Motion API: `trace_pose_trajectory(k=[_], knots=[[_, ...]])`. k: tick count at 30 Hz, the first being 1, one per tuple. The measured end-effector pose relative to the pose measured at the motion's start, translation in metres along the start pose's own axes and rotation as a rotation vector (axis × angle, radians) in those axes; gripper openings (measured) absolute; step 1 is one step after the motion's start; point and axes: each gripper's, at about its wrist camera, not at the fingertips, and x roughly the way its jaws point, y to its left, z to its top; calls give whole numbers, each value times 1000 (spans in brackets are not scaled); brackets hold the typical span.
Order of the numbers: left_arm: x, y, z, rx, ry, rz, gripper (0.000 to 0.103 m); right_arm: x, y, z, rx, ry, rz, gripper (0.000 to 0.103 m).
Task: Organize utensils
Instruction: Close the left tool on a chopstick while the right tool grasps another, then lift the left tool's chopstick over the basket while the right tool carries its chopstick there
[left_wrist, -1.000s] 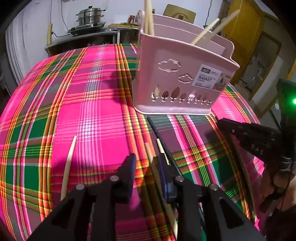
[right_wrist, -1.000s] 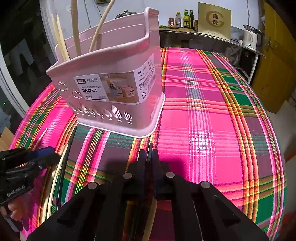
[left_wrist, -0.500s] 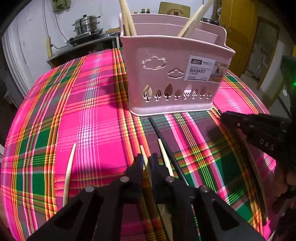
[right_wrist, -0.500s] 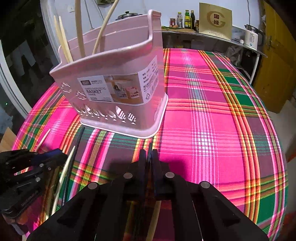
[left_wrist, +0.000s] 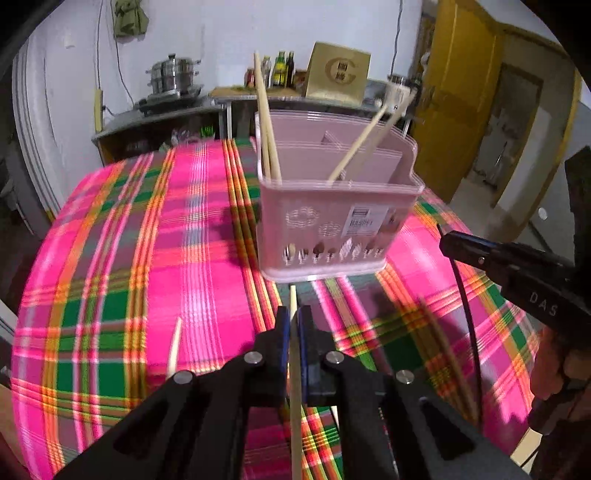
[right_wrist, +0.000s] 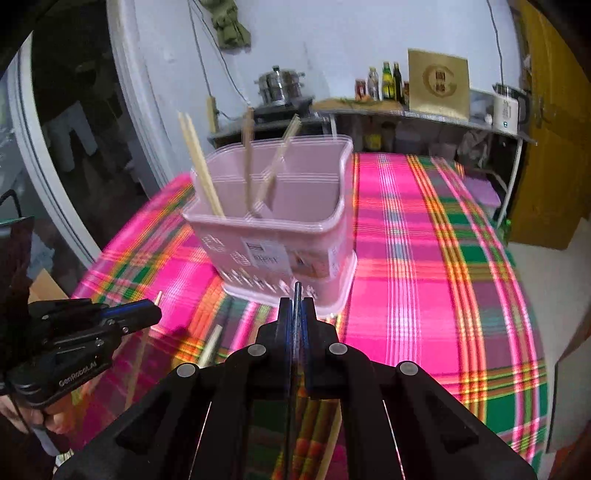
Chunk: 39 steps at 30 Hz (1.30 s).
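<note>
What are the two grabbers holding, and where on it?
Left gripper pinches a pale wooden chopstick near its tip. Right gripper pinches a black chopstick near its tip.

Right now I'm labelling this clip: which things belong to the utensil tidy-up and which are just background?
Job:
pink basket
pale chopstick in left claw
black chopstick in right claw
loose chopstick on cloth

Background:
steamer pot
bottles
gold box
kettle

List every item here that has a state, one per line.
Left claw: shut on a light wooden chopstick.
Right claw: shut on a black chopstick.
Pink basket: upright on the plaid tablecloth, wooden chopsticks standing inside.
Loose wooden chopstick: lying flat on the cloth.
</note>
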Motion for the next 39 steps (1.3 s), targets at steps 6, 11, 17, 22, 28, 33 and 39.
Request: trace_pose_trajectory(k=[6, 11, 17, 22, 28, 33, 39], knots=[[-40, -2, 15, 22, -82, -12, 5, -40, 14, 16, -24, -93, 20, 4], [-65, -4, 23, 37, -134, -24, 5, -70, 27, 24, -48, -156, 34, 4], [-82, -9, 27, 59, -170, -35, 5, -89, 38, 28, -77, -203, 39, 4], [-91, -11, 31, 74, -187, -41, 5, -97, 37, 29, -80, -220, 34, 4], [-93, -11, 35, 81, -192, -45, 5, -103, 35, 31, -83, -231, 30, 4], [-92, -11, 42, 83, -184, -52, 5, -105, 37, 35, -91, -236, 30, 4], [-96, -9, 59, 94, -184, -62, 5, -108, 39, 46, -103, -243, 24, 4]])
